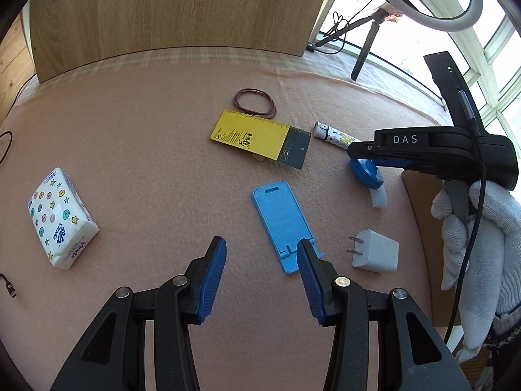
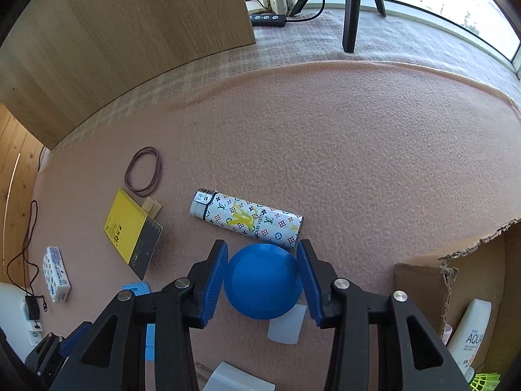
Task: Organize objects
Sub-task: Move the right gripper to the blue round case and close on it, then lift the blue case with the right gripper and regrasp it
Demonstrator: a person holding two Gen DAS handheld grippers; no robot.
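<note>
In the right wrist view my right gripper (image 2: 262, 247) points down at the pink mat (image 2: 358, 150), and its blue pads touch both sides of a blue round disc (image 2: 260, 283) with a white stub (image 2: 286, 325). Just beyond lies a white patterned lighter (image 2: 247, 218). The left wrist view shows the same gripper (image 1: 355, 159) over the blue disc (image 1: 368, 176), held by a white-gloved hand (image 1: 469, 228). My left gripper (image 1: 260, 244) hovers open with nothing between its pads, above the near end of a blue phone stand (image 1: 280, 221).
A white charger (image 1: 377, 251), a yellow ruler card (image 1: 250, 133), brown rubber bands (image 1: 255, 99) and a tissue pack (image 1: 58, 218) lie on the mat. A torn cardboard box (image 2: 420, 280) at the right holds a sunscreen bottle (image 2: 469, 335). A wooden panel (image 1: 179, 9) stands behind.
</note>
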